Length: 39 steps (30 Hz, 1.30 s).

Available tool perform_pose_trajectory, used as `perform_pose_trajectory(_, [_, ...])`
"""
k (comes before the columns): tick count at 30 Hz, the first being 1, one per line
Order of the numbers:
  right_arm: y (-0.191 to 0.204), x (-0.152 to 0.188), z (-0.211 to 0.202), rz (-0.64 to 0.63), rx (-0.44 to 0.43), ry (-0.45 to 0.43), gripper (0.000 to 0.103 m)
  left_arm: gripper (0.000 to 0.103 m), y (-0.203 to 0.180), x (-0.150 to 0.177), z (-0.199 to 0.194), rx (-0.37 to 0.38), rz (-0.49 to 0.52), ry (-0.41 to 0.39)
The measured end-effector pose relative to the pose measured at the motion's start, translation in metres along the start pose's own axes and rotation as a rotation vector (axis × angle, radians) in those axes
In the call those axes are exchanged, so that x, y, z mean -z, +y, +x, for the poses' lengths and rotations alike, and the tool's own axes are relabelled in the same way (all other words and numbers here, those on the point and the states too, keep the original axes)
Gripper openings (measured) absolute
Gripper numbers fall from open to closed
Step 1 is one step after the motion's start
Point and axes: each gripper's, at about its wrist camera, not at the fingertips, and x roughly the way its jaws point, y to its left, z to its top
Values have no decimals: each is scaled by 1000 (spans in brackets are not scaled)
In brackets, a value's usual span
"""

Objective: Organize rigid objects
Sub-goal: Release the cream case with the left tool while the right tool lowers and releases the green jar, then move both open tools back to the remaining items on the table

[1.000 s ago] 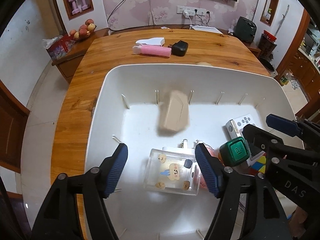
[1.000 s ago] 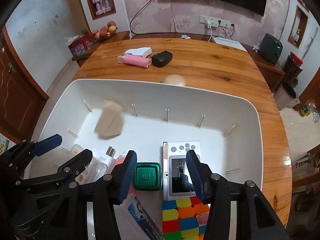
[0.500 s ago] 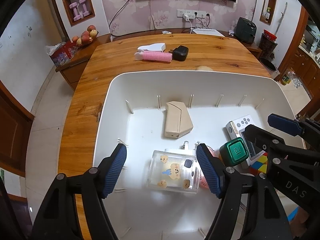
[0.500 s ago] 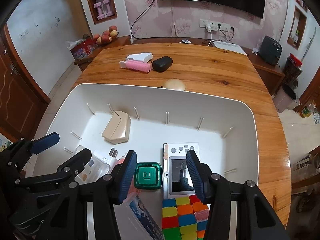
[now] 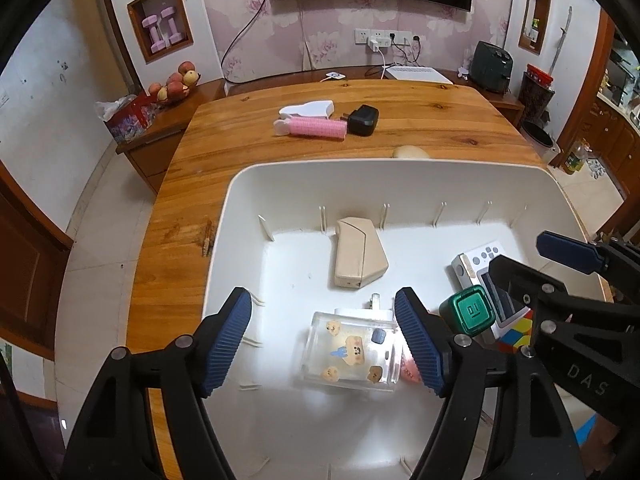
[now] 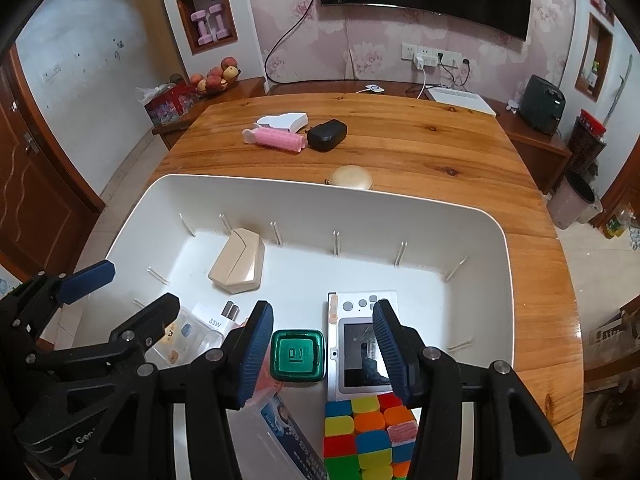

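Note:
A white bin [image 5: 280, 172] [image 6: 400, 200] sits on the wooden table. Inside lie a beige case [image 5: 358, 252] [image 6: 240, 260], a clear box with bear stickers [image 5: 352, 352], a green square cap [image 5: 470, 312] [image 6: 298, 356], a white handheld game device [image 6: 362, 344] [image 5: 476, 260] and a colour cube [image 6: 368, 432]. My left gripper [image 5: 324, 332] is open and empty above the bin's near left. My right gripper [image 6: 324, 348] is open and empty over the green cap and the game device.
On the table beyond the bin lie a pink roller [image 5: 310, 126] [image 6: 276, 140], a white holder [image 5: 308, 109], a black charger [image 5: 363, 120] [image 6: 327, 135] and a beige round compact [image 6: 352, 177]. A white charger marked 33W [image 6: 218, 316] lies in the bin.
The beige case was blurred in motion a second ago and now lies still on the bin floor. Both grippers have pulled back and up slightly, still open.

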Motion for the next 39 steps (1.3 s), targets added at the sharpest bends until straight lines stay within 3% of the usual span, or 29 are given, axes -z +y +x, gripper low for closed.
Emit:
perform_pose_trajectory(12, [0,-8,-13,-13,33,-52,59,77,16,-18,-7,12,-38,-26])
perform_pose_trajectory(20, [0,-26,-25,-30,44,-94,59,78,25,-58,-31,18,-27,-102])
perform_pose_trajectory(23, [-2,-41,-30,-44,50,-103,59,78,30,-81,-39,35,-17,-116])
perform_pose_trajectory(28, [-20,-82,-34,-3,-57,-43,59,83,39,-120,-51,69,-14,-140])
perform_pose_trajectory(32, [-33,-118,-36,-9,-13,-46,59,83,42,-152,-53,51,-8,-155])
perform_pose_trajectory(36, [-36,-152,-23,-47,-6,-5,68,83,43,-181,-40,67,-16,-130])
perform_pose_trajectory(39, [-35,-169,-2,-66,5,40,68,83,46,-203,-13,79,-60,-60])
